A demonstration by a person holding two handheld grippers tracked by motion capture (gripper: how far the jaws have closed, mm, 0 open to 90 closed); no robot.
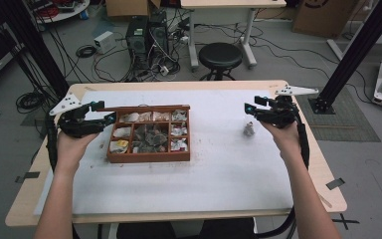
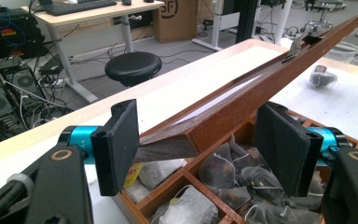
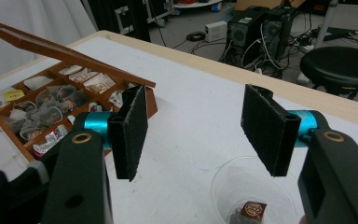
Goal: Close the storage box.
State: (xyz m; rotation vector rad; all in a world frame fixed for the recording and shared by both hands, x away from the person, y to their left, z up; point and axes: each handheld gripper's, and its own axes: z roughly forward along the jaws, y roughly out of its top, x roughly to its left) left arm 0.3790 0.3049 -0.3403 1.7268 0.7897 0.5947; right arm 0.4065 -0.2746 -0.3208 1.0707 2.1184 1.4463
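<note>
Your left gripper (image 2: 196, 149), jaws wide, straddles the brown wooden tea-box lid (image 2: 261, 79); clamp its corner squarely. Right gripper (image 3: 196, 130) gapes empty.

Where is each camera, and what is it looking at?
High view: above the table, looking down at the wooden box; both forearms and grippers show.
Left gripper view: on the left gripper, facing the raised lid; its jaws show.
Right gripper view: on the right gripper, above a plastic cup; its jaws show.
All three share the box.
</note>
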